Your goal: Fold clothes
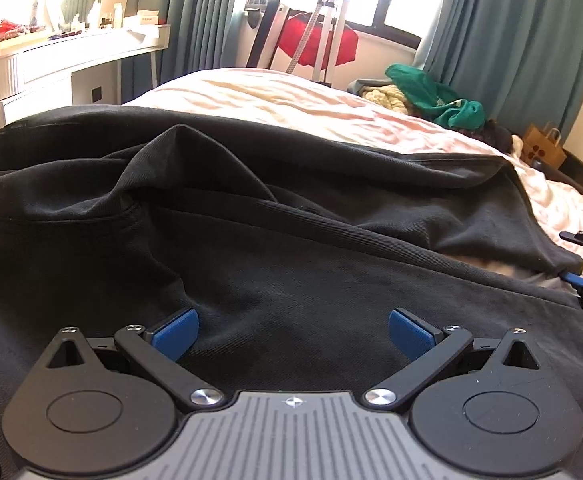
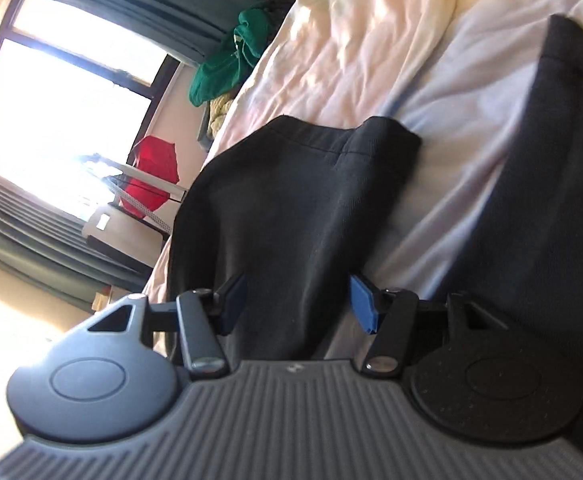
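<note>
Black garment (image 1: 291,216) under the spread, empty left fingers (image 1: 175,334); right fingers (image 2: 363,308) straddle its sleeve (image 2: 291,184)

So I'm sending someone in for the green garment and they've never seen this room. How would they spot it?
Start at the bed with its pale, rumpled sheet and go to its far side, near the teal curtain by the window. The green garment lies crumpled there on a heap, against a cream knitted piece. It is the only bright green thing; the black garment being folded lies nearer.

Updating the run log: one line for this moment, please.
stage: fold in progress | left gripper: open over black garment | right gripper: open, straddling its sleeve | surface: bed
</note>
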Demonstrator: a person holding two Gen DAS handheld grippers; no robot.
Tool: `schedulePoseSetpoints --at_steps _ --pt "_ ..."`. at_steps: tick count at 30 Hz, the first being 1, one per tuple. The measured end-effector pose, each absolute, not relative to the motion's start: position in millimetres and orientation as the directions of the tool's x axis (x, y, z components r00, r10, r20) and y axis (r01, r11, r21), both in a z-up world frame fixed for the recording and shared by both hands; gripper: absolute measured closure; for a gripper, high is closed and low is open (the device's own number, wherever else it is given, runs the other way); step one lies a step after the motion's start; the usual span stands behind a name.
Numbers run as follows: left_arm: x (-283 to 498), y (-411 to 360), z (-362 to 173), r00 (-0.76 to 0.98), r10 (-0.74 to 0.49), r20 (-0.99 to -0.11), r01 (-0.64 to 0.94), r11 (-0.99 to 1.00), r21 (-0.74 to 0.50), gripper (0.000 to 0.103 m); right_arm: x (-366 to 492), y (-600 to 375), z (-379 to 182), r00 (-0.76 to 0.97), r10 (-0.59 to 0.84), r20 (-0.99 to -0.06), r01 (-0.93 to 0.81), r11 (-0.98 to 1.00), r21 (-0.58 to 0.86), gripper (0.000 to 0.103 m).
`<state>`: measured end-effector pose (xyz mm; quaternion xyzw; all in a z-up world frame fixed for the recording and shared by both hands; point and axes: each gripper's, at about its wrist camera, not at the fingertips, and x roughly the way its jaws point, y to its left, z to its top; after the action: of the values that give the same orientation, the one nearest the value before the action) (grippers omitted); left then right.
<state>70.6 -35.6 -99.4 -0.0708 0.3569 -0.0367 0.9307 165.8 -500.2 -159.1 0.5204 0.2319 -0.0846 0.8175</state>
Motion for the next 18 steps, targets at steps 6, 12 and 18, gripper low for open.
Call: schedulePoseSetpoints --at_steps 6,12,18 --pt "76.3 -35.5 -103.2 0.741 -0.117 -0.662 0.015 0.987 -0.158 0.001 189.0 -498.5 -161.5 0.863 0.055 -0.502 0.409 0.506 0.76 0.08" --pt "79.3 -35.3 -102.6 0.741 -0.132 -0.658 0.016 0.984 -0.179 0.001 181.4 -509.7 -142.6 0.9 0.019 -0.436 0.368 0.504 0.781 0.097" --pt "81.3 -33.7 -103.4 0.741 -0.119 -0.661 0.015 0.987 -0.162 0.001 173.9 -520.9 -123.6 0.93 -0.018 -0.367 0.325 0.504 0.8 0.097"
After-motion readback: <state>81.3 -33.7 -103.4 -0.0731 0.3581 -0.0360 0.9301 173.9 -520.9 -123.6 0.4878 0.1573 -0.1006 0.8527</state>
